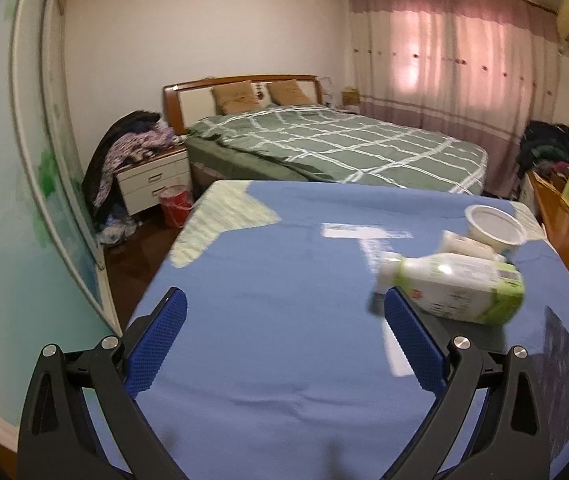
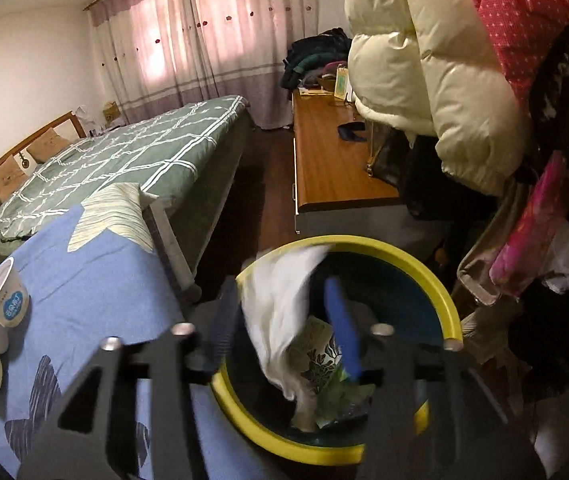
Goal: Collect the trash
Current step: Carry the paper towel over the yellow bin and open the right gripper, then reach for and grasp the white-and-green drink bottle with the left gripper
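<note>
My left gripper is open over the blue tablecloth with nothing between its fingers. A white and green plastic bottle lies on its side just right of its right fingertip. Behind it are a small white bottle and a white cup. My right gripper hangs over a yellow-rimmed bin beside the table. A crumpled white paper, blurred, hangs between its jaws by the left finger, apart from the blue right pad. A patterned cup and green wrappers lie in the bin.
A green checked bed stands beyond the table, with a nightstand and a red bucket at its left. A wooden desk stands behind the bin, and coats hang over its right side. The cup shows at the table's left.
</note>
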`<control>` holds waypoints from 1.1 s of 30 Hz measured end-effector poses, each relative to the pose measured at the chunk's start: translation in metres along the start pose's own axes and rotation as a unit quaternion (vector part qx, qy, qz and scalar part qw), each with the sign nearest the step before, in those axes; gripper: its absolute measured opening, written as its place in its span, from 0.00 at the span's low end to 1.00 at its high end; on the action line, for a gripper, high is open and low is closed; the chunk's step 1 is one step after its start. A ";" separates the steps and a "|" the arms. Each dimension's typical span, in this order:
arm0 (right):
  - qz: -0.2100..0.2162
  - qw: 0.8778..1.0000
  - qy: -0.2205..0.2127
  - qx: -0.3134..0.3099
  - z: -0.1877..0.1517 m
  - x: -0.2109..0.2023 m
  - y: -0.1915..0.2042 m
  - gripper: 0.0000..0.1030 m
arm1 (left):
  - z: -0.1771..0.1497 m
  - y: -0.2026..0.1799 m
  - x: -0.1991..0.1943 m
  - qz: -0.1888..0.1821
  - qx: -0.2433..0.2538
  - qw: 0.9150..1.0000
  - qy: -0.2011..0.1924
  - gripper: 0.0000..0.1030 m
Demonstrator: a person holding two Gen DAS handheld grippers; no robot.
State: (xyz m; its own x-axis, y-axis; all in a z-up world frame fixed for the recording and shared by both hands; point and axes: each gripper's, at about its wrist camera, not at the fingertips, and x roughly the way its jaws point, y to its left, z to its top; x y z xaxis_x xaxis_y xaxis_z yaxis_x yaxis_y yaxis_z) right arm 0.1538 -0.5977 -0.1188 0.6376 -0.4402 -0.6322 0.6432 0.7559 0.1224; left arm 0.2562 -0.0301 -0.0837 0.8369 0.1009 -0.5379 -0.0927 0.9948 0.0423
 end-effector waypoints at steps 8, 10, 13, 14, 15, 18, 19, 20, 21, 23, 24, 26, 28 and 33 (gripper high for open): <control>0.025 1.000 0.003 0.005 0.001 -0.002 0.004 0.61 | -0.002 -0.068 -0.007 -0.039 0.039 0.998 0.023 0.94; 0.036 0.999 0.008 0.009 0.000 -0.001 0.004 0.61 | -0.004 -0.086 -0.008 -0.045 0.051 0.997 0.028 0.94; 0.050 0.999 0.010 0.008 0.000 -0.001 0.005 0.61 | -0.006 -0.118 -0.009 -0.043 0.076 0.996 0.028 0.94; 0.055 0.998 0.011 0.007 0.000 -0.002 0.006 0.61 | -0.005 -0.124 -0.006 -0.044 0.080 0.995 0.030 0.94; 0.061 0.998 0.012 0.007 0.000 -0.002 0.007 0.61 | -0.005 -0.135 -0.004 -0.044 0.085 0.995 0.033 0.94; 0.076 0.997 0.014 0.006 0.000 -0.003 0.008 0.62 | -0.006 -0.159 0.005 -0.042 0.096 0.993 0.046 0.94; 0.081 0.997 0.014 0.007 0.000 -0.003 0.008 0.62 | -0.006 -0.164 0.009 -0.038 0.098 0.993 0.049 0.94; 0.084 0.996 0.015 0.007 0.000 -0.003 0.008 0.62 | -0.006 -0.170 0.014 -0.029 0.101 0.993 0.053 0.94; 0.087 0.996 0.015 0.008 0.000 -0.004 0.008 0.62 | -0.006 -0.174 0.019 -0.024 0.102 0.993 0.061 0.94; 0.095 0.995 0.016 0.010 0.000 -0.004 0.008 0.63 | -0.005 -0.173 0.027 -0.018 0.096 0.993 0.073 0.94; 0.098 0.995 0.016 0.010 0.000 -0.005 0.008 0.64 | -0.005 -0.169 0.031 -0.014 0.088 0.993 0.082 0.94; 0.103 0.994 0.017 0.011 0.000 -0.005 0.008 0.64 | -0.004 -0.158 0.034 -0.017 0.073 0.993 0.093 0.95; 0.107 0.994 0.018 0.012 0.000 -0.004 0.008 0.64 | -0.002 -0.142 0.033 -0.012 0.058 0.994 0.096 0.95; 0.112 0.993 0.019 0.013 0.000 -0.005 0.008 0.64 | -0.007 -0.085 0.028 0.017 0.033 0.994 0.102 0.95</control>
State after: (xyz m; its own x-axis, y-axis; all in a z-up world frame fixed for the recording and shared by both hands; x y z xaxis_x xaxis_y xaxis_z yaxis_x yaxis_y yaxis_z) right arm 0.1558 -0.5893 -0.1143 0.7503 -0.2429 -0.6148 0.4971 0.8203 0.2827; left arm 0.2839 -0.1118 -0.1081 0.7067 0.1367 -0.6942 -0.0777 0.9902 0.1160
